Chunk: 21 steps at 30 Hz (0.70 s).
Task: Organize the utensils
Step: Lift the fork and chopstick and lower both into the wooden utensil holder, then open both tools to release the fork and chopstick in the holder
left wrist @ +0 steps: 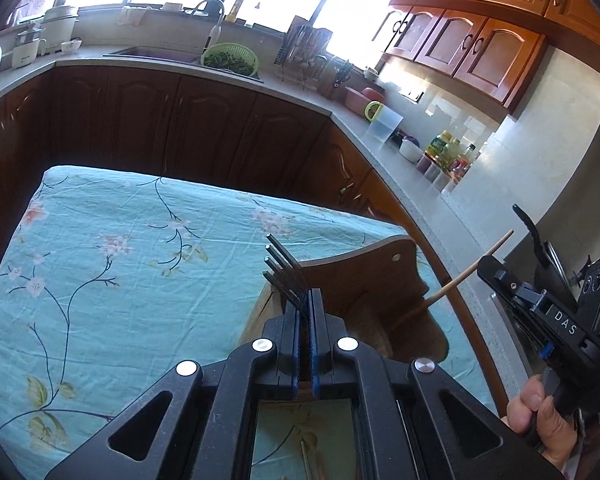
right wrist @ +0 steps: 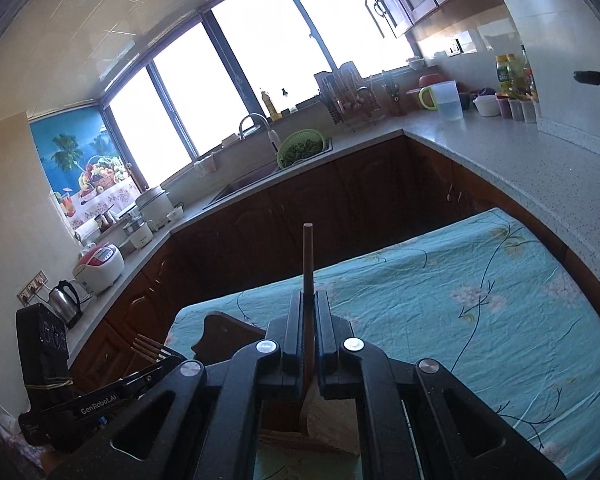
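Note:
My left gripper (left wrist: 306,294) is shut on a metal fork (left wrist: 286,264), tines up and pointing away, held above a wooden utensil holder (left wrist: 374,280) on the table. My right gripper (right wrist: 309,296) is shut on a wooden-handled utensil (right wrist: 308,256), handle end upright; its broad lower end hangs between the jaws over the holder (right wrist: 228,330). In the left wrist view the right gripper (left wrist: 496,270) sits at the right with the wooden stick (left wrist: 472,270) slanting down into the holder. In the right wrist view the left gripper (right wrist: 168,356) and fork (right wrist: 146,346) show at lower left.
The table carries a teal floral cloth (left wrist: 120,260). An L-shaped kitchen counter (right wrist: 520,160) runs behind with a sink, a green basket (left wrist: 230,58), dish rack, jug, bottles, rice cookers and a kettle (right wrist: 64,300). Dark wood cabinets stand below, more above right.

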{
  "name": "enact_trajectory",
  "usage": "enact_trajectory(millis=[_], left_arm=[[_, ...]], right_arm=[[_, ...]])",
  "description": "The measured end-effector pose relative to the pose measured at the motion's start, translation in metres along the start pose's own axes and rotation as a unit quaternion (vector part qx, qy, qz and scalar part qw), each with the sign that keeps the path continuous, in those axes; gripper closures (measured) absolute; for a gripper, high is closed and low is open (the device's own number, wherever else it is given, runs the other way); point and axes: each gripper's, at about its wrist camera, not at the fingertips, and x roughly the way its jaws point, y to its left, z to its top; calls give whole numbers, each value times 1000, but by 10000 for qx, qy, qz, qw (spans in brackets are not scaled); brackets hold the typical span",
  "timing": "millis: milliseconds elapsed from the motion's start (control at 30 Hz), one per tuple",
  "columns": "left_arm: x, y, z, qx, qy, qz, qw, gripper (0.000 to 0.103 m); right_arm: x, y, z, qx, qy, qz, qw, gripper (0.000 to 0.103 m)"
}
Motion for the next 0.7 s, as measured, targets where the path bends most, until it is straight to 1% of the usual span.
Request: enact_trajectory(millis=[33, 133, 233, 400, 467, 500, 533, 567, 600, 633, 700], left_arm=[[3, 1, 2, -2, -14, -29, 10000, 101], [7, -5, 4, 65, -54, -26, 10000, 101], [11, -10, 5, 128, -54, 19, 9999, 101], [16, -14, 7, 93, -37, 31, 9999, 101], [11, -13, 1, 103, -42, 70, 9999, 100], [11, -15, 2, 112, -52, 94, 9999, 97], [8, -16, 0, 122, -60, 121, 9998, 95], [2, -16, -5, 126, -80, 133, 9998, 85], [0, -17, -4, 117, -119, 140, 9998, 72], [-6, -17, -8, 123, -165, 146, 9997, 68], [-14, -17, -11, 153, -241, 177, 9994, 62]], right_arm=[[3, -2, -1, -16, 16, -12, 10000, 103], [12, -7, -4, 20, 257, -11, 9997, 103], [15, -13, -8, 67, 326, -63, 9994, 103], [16, -20, -9, 226, 367, -71, 9990, 103], [15, -18, -10, 240, 367, -73, 9990, 103], [13, -18, -9, 236, 372, -65, 9990, 102], [12, -18, -9, 234, 377, -51, 9990, 99], [10, -18, -9, 241, 377, -12, 9990, 96], [8, -17, -10, 261, 368, -5, 9990, 96], [5, -18, -10, 291, 370, 1, 9989, 93], [-1, -19, -10, 351, 376, 82, 9986, 86]])
